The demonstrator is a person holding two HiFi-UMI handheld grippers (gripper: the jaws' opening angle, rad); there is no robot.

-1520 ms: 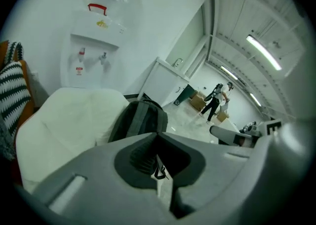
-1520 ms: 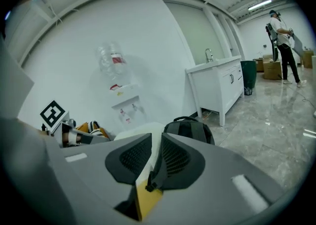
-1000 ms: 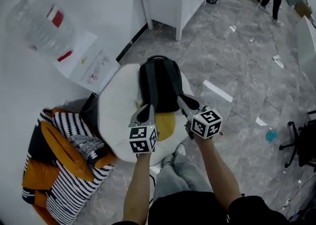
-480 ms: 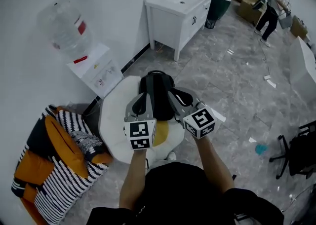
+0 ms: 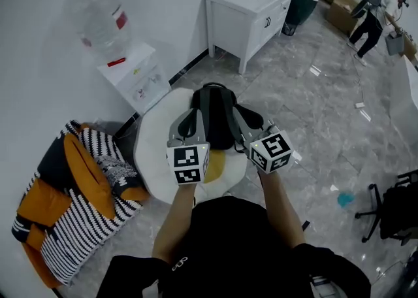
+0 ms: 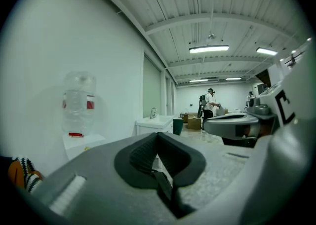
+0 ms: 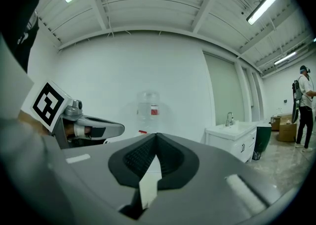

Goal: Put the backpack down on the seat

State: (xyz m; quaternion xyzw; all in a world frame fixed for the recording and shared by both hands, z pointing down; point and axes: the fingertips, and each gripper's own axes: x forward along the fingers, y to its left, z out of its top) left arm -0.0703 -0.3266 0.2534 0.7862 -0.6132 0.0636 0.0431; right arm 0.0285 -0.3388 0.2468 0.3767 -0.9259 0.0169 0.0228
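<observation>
Black fabric backpack [image 5: 212, 115] lies flat on the round white padded seat [image 5: 151, 153], below and just ahead of both gripper tips and clear of them. The left forearm [image 5: 177, 221] and right forearm [image 5: 279, 206] reach forward side by side, holding the grippers about level. Left gripper [image 6: 158, 136]: smooth grey moulded jaws pressed together, black ribbed pads [image 6: 142, 154] meeting, nothing between them. Right gripper [image 7: 156, 136]: jaws just closed, likewise pressed together and empty. A yellow patch [image 5: 216, 163] on the seat lies under the grippers.
</observation>
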